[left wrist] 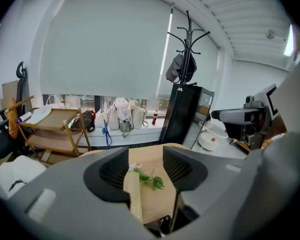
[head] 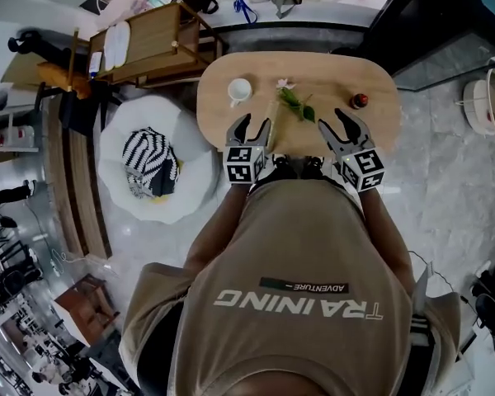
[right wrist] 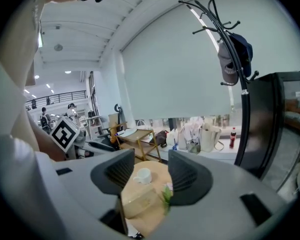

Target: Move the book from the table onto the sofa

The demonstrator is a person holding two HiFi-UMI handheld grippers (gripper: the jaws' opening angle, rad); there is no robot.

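Observation:
A tan book [right wrist: 140,201] lies on the oval wooden table [head: 330,68], close to the near edge. In the head view the book [head: 290,139] barely stands out from the tabletop and sits between my two grippers. In the left gripper view its pale edge [left wrist: 134,194] shows between the jaws. My left gripper [head: 254,122] hovers just left of it, jaws apart and empty. My right gripper [head: 334,120] hovers just right of it, spread wide and empty. Both point across the table, as the left gripper [left wrist: 146,164] and right gripper [right wrist: 151,171] views show.
On the table stand a white cup [head: 239,91], a flower with green leaves [head: 295,101] and a small red object [head: 360,100]. A round white cushioned seat [head: 190,188] with a striped item lies on the floor at left. A wooden rack [head: 148,44] stands behind it.

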